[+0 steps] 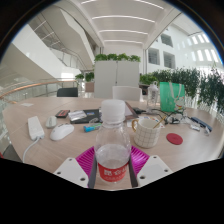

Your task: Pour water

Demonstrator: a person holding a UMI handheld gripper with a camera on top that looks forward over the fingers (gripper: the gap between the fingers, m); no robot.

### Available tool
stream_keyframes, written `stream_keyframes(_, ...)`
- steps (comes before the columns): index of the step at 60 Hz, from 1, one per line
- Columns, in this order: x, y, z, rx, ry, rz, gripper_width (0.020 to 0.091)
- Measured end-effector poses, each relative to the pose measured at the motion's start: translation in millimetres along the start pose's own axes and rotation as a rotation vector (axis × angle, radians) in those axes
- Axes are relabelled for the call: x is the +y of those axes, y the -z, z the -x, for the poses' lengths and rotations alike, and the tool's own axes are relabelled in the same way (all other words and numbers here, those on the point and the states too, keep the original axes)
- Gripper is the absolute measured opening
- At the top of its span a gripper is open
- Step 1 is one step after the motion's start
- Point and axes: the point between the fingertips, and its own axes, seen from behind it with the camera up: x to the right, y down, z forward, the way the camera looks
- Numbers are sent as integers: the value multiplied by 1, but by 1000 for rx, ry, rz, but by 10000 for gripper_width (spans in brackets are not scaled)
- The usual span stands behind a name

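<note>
Bottle [112,150] is sitting gripped in the claw [112,163]; carrying over the glass [147,130] and tilting is coming next.

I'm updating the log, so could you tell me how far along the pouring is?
Done: the hand-held gripper has its pads against the bottle, apparently gripping it. In hand: the bottle is upright, its cap seemingly on, with the cup just beyond on the table. Left: uncapping, tilting over the cup and pouring.

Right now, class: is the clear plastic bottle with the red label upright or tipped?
Upright: the clear plastic bottle stands vertical between the gripper fingers, white cap on top.
</note>
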Motion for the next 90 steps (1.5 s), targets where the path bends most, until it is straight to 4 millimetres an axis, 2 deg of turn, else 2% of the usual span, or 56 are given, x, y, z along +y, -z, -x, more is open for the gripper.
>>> stream_keyframes(8,1,-1,0,-4,6,-6,381)
stream_keyframes(10,3,-2,0,-11,-10,9,331)
stream_keyframes(18,2,-14,5,-71,-61,68,344)
stream_keyframes(20,-4,-15,8,-97,-98,84,319)
stream_keyframes(21,-11,-16,10,-114,-129,81,344)
stream_keyframes(25,-41,-29,18,-155,-359,86,346)
stream_keyframes(26,-42,-34,18,-182,-441,80,346)
stream_keyframes(31,-80,-51,11,-252,-858,109,345)
stream_keyframes(35,-93,-69,12,-317,-1155,182,344)
stream_keyframes(38,-107,-72,10,-397,-1417,260,344)
stream_keyframes(40,-118,-78,16,-429,-1562,276,342)
stream_keyframes(45,-156,-81,3,-553,-1922,290,343)
stream_keyframes(49,-178,-75,-22,-625,-2106,253,346)
stream_keyframes(50,-180,-84,-21,-619,-2135,244,345)
stream_keyframes(55,-186,-88,-38,-633,-2246,211,343)
stream_keyframes(58,-187,-91,-36,-643,-2289,205,344)
stream_keyframes(59,-189,-89,-44,-645,-2301,200,343)
stream_keyframes(64,-190,-84,-45,-662,-2312,212,345)
stream_keyframes(65,-190,-89,-40,-660,-2313,218,345)
stream_keyframes(72,-188,-90,-32,-670,-2319,250,345)
stream_keyframes(76,-187,-88,-25,-660,-2240,279,346)
stream_keyframes(77,-187,-82,-23,-661,-2202,281,346)
stream_keyframes(81,-194,-73,-18,-637,-1912,289,346)
stream_keyframes(84,-206,-63,-28,-615,-1596,242,347)
stream_keyframes(85,-204,-50,-40,-655,-1471,188,348)
stream_keyframes(86,-218,-40,-53,-647,-1396,133,347)
stream_keyframes(87,-237,-53,-55,-572,-1321,108,347)
stream_keyframes(89,-256,-51,-75,-492,-1111,21,348)
stream_keyframes(90,-253,-38,-92,-484,-973,-51,347)
